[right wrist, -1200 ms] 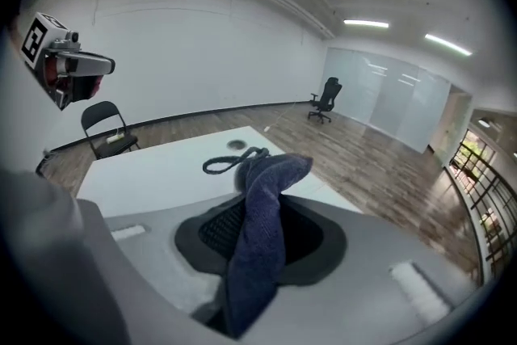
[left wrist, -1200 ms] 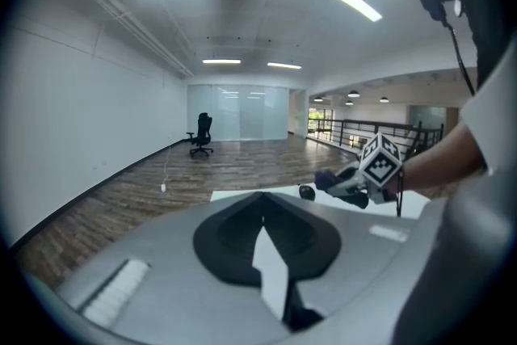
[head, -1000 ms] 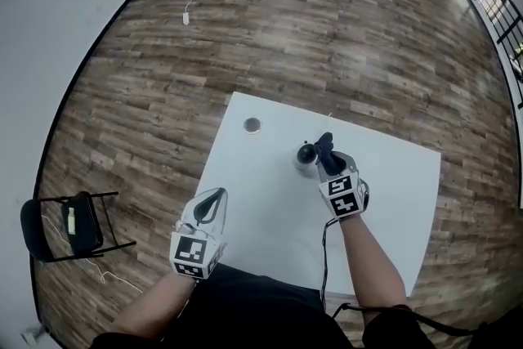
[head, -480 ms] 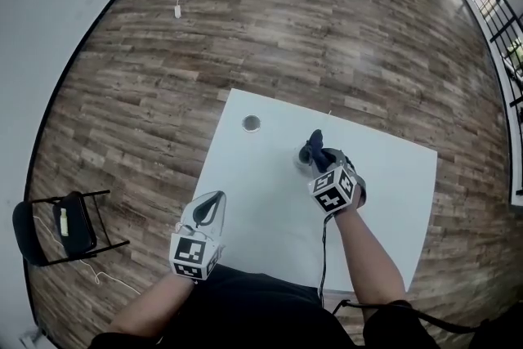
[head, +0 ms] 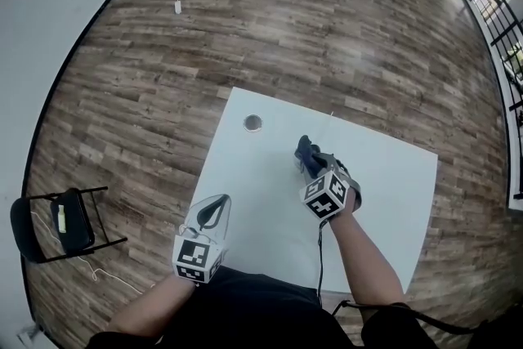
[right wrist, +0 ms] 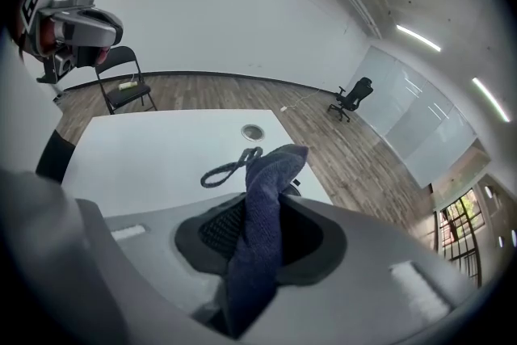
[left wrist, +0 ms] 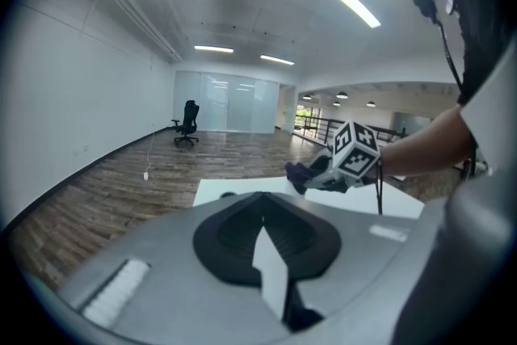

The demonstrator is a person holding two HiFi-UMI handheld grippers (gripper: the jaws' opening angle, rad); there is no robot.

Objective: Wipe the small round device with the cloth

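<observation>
The right gripper point(head: 317, 166) has its fingers clamped on the blue cloth point(right wrist: 271, 174), pressing it over the hidden small round device to wipe it, while the left gripper point(head: 219, 202), fingers together and empty, hangs well clear of that device.

No words, brands or numbers can be read. The only printed signs are black-and-white square patterns on the white marker cube point(head: 196, 257) of the left claw point(head: 216, 205) and the matching cube point(head: 325, 196) of the right claw point(head: 316, 165).

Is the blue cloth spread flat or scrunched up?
Scrunched: the dark blue terry cloth stands bunched, pinched by the right hand-held gripper.
</observation>
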